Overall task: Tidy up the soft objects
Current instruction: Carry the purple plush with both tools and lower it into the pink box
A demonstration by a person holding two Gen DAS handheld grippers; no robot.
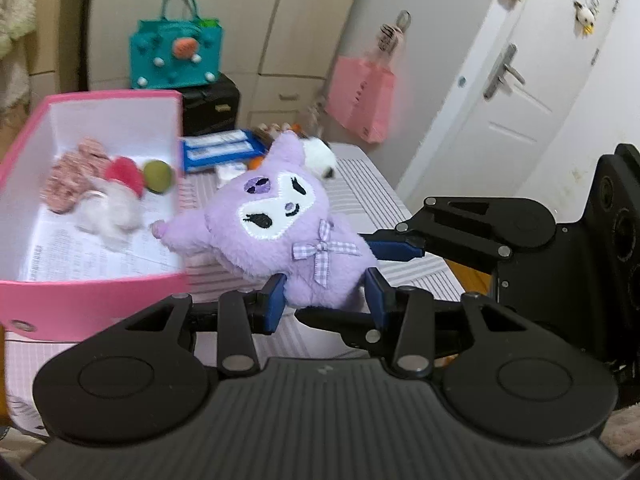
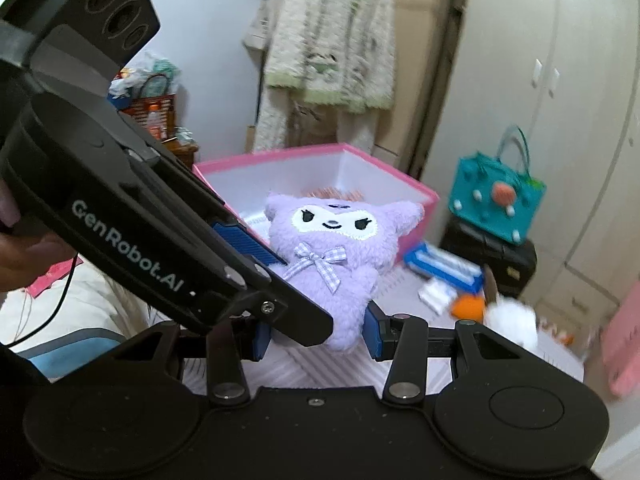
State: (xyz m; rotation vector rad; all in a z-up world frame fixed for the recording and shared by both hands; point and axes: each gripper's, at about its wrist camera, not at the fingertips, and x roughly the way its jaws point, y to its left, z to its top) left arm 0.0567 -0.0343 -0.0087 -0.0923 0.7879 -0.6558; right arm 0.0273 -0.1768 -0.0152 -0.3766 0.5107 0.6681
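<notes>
A purple plush doll (image 1: 280, 236) is gripped low on its body by both the left gripper (image 1: 326, 298) and the right gripper (image 2: 316, 334), each partly closed with its blue pads pressed into the fur, and is held above the striped table (image 1: 384, 196), just beside the open pink box (image 1: 96, 292) in which smaller soft toys (image 1: 100, 192) already lie. The step is judged best done by keeping both grips even and lifting the doll clear of the near box wall before release. Open room is seen inside the box toward its near end.
</notes>
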